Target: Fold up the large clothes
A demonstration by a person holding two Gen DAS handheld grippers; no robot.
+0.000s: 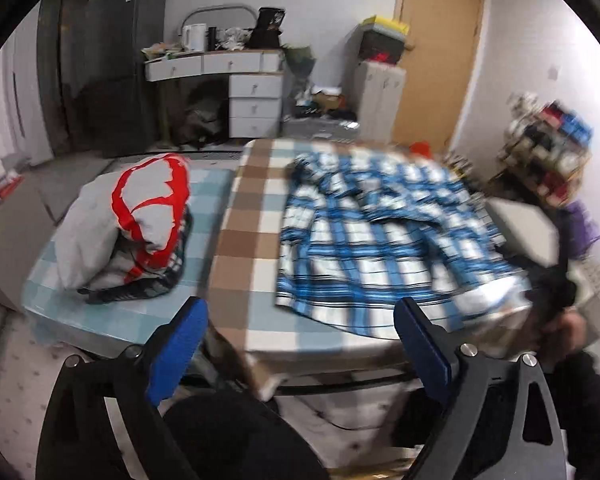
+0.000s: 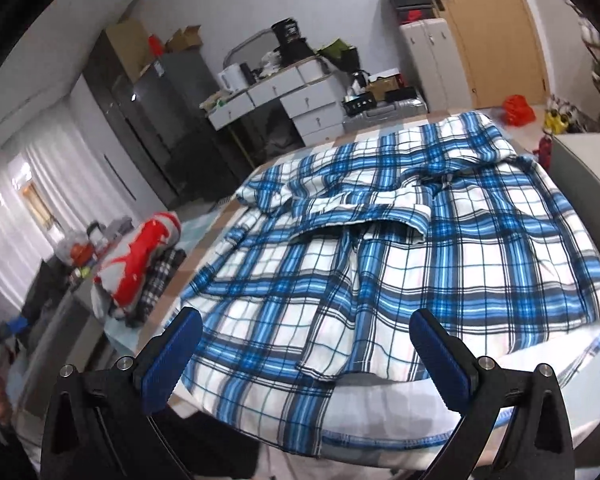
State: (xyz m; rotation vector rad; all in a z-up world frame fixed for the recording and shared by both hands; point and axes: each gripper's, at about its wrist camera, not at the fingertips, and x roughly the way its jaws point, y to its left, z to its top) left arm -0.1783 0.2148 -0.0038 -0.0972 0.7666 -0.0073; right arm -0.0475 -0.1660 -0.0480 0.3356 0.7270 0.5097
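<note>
A blue-and-white plaid shirt (image 1: pixel 380 232) lies spread and partly folded over itself on a table with a brown-and-white checked cloth (image 1: pixel 252 208). My left gripper (image 1: pixel 300 324) is open and empty, hovering before the table's near edge, left of the shirt's hem. In the right wrist view the shirt (image 2: pixel 380 240) fills the table, its hem hanging over the near edge. My right gripper (image 2: pixel 306 320) stands open just above that hem, with no cloth pinched between its blue pads (image 2: pixel 180 344).
A pile of clothes topped by a grey-and-red garment (image 1: pixel 140 216) sits on a light blue checked surface to the left. A dark fridge (image 1: pixel 100 72), a white desk with drawers (image 1: pixel 252 92) and a wooden door (image 1: pixel 436 60) line the far wall. A cluttered shelf (image 1: pixel 548 148) stands right.
</note>
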